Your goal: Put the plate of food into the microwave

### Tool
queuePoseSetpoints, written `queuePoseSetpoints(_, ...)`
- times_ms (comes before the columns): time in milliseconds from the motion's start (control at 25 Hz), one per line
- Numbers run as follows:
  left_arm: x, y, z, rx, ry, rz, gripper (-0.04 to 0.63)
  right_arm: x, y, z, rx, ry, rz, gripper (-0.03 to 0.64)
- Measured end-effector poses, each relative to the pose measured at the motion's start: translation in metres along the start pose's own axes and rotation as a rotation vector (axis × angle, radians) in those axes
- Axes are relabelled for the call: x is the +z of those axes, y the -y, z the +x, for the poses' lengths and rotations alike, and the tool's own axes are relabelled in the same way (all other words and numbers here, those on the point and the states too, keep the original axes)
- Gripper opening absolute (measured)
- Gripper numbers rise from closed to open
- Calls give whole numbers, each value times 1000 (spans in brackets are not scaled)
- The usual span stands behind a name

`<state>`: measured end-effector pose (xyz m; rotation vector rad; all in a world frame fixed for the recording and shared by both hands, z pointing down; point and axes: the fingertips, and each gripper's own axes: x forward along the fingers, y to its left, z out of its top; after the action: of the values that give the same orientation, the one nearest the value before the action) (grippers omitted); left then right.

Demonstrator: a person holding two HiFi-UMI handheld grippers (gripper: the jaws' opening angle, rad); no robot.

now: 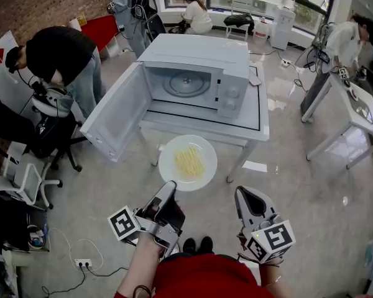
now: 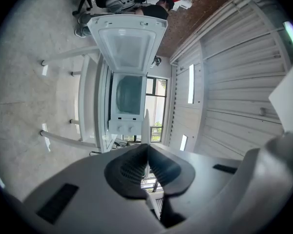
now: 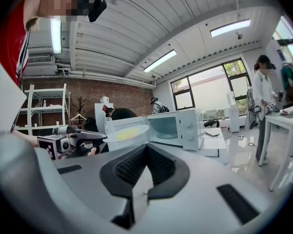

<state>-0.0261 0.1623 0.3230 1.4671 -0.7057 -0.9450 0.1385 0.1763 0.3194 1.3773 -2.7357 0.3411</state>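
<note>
Plate, white, round and shallow with yellow noodles heaped at its middle, hangs level in the air just short of the microwave, whose open cavity lies straight ahead past the surface edge. The left gripper has its fingers clenched on the plate's near rim. The right gripper, beside it, is closed on nothing.

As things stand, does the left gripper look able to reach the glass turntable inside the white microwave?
Probably yes. The door of the white microwave stands wide open, nothing blocks the glass turntable, and the left gripper holds the round white plate of noodles before it.
</note>
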Motion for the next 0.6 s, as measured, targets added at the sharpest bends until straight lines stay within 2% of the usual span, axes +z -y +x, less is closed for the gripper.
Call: queuePoseSetpoints(600,-10,-7,4,8,18,3,18,-7,3,-4,62,2,36,15)
